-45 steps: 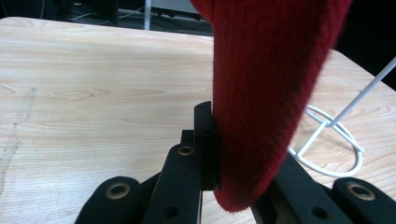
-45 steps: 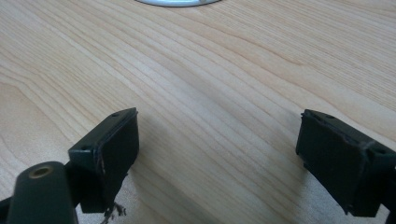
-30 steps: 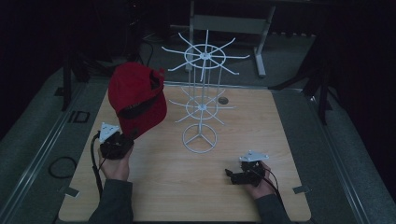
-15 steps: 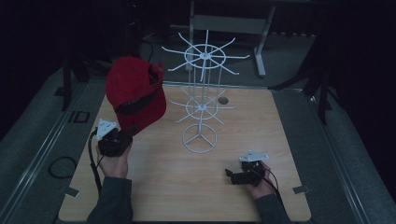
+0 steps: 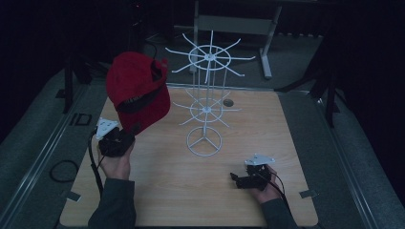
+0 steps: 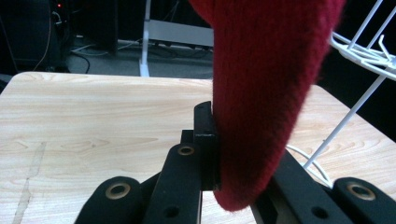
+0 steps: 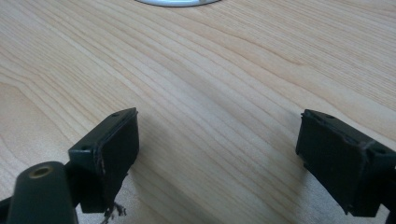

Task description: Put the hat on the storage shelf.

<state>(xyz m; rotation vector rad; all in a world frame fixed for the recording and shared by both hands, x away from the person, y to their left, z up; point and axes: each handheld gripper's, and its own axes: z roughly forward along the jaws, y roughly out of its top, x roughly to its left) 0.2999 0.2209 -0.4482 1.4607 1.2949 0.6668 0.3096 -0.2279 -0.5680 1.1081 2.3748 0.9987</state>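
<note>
Two grippers in the high view. Left gripper at left of centre, jaws clamped on the lower edge of a red cap, lifted clear of the table and hanging just left of the white wire rack. Right gripper resting low at lower right, well apart from cap and rack, jaws spread with nothing between. Probably best to raise the cap toward an upper hook, approach from the open left side, and keep the brim from snagging the lower spokes. Free hand could steady the rack's base ring if it tips. Letters "ID" on the grey surround at far left; dark marking on the cap's front too small to read.

Left gripper view: gripper at bottom centre, jaws shut tight on red knit-looking fabric of the cap, filling upper centre. Rack at right edge, close. Firm pinch worth keeping; thin bite of cloth could slip if swung fast. No writing legible.

Right gripper view: gripper low in frame, jaws wide apart over bare wood, rack base rim at top edge. No labels.
</note>
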